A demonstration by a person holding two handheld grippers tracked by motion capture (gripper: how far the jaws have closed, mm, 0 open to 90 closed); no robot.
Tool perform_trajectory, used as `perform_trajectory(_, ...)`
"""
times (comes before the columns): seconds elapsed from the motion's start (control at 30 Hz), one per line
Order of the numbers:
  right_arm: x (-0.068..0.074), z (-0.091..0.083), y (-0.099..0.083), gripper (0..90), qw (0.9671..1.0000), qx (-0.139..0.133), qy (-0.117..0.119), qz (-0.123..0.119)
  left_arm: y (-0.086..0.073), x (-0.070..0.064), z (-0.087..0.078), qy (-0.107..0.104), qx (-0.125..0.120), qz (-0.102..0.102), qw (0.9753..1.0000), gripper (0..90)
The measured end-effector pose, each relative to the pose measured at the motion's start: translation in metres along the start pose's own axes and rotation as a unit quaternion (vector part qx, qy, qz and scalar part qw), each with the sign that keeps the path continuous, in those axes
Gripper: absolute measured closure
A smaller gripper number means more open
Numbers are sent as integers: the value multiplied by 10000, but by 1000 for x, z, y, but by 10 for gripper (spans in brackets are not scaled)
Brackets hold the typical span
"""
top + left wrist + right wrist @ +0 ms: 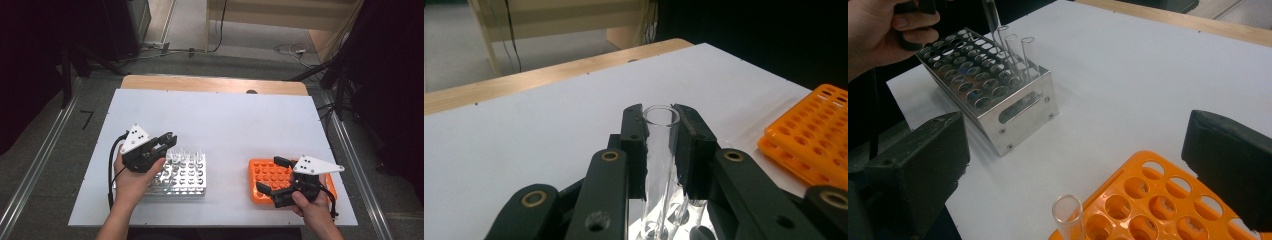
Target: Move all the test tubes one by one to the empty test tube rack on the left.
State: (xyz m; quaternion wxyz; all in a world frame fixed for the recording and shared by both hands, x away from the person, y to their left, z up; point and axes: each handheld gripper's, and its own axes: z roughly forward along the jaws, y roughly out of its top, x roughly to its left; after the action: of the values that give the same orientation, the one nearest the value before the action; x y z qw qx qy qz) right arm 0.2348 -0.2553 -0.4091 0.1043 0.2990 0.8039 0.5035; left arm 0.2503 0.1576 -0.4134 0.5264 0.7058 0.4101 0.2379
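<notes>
White table [225,120]; metal rack [182,176] at left-front, orange rack [270,176] at right-front, well apart.

Left gripper [169,142] over far-left corner of metal rack, held in left hand [131,175]; in left gripper view, jaws clamped on a clear glass tube [660,150] just below its open rim, tube upright, lower end reaching down toward rack holes; can't tell if bottom sits in a hole.

Seen from right gripper view: a few more empty glass tubes [1018,50] standing in far rows of metal rack.

Right gripper [270,175] over orange rack, gripped by right hand [312,205]; jaws wide apart, nothing between; one glass tube [1069,215] upright at near corner of orange rack, btw the two jaws but touching neither.
</notes>
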Motion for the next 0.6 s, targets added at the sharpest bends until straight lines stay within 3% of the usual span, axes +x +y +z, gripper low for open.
perform_trajectory(0.6,0,-3,0,0,10000,-40,26,-65,-15,0,10,13,350,18,9994,758)
